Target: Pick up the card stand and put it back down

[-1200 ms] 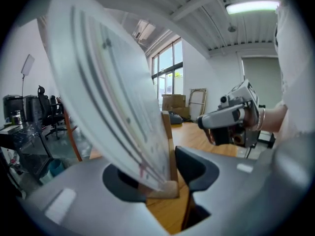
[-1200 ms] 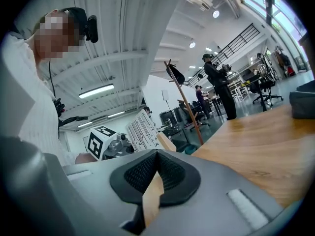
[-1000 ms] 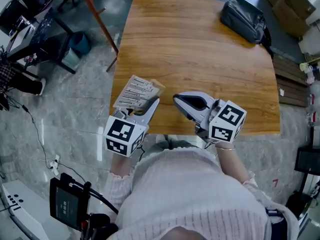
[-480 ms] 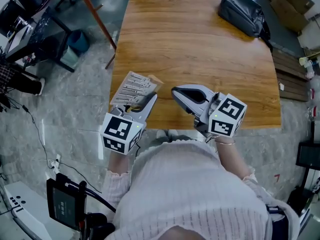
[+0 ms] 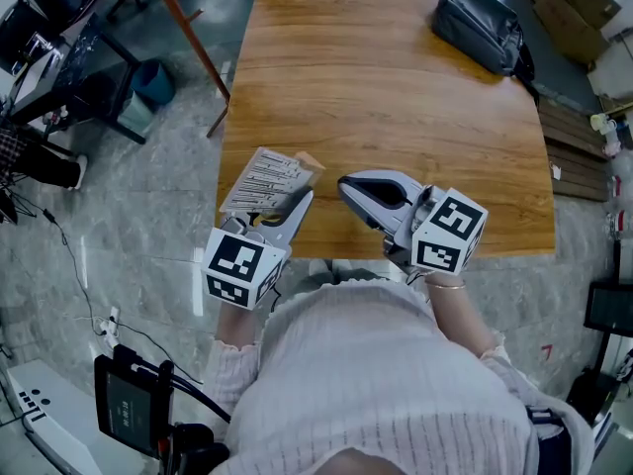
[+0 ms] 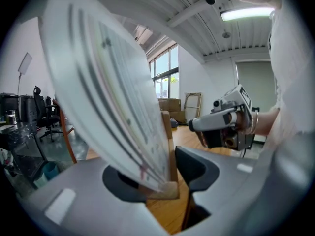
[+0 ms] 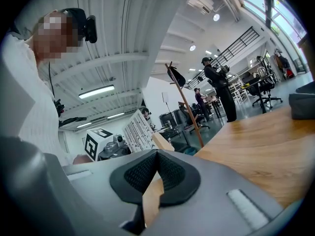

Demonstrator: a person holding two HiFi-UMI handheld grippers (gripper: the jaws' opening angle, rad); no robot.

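Observation:
The card stand (image 5: 267,179) is a printed white card set in a small wooden base (image 5: 309,162). My left gripper (image 5: 288,209) is shut on that base and holds the stand tilted over the table's near left corner. In the left gripper view the card (image 6: 113,92) leans left and the wooden base (image 6: 168,146) sits between the two dark pads of the left gripper (image 6: 160,173). My right gripper (image 5: 358,190) hovers just right of it, shut and empty, its pads (image 7: 170,173) touching. The right gripper view also shows the card stand (image 7: 140,129).
The wooden table (image 5: 396,97) carries a black bag (image 5: 482,33) at its far right. A wooden pole (image 5: 188,38) slants past the table's left edge, with a chair and a blue bin (image 5: 156,85) beyond. Cardboard boxes (image 5: 569,13) stand at the far right. People (image 7: 219,87) stand far off.
The stand and both grippers have shifted only slightly over the table's near edge. The left grip on the base is unchanged and the right gripper stays shut.

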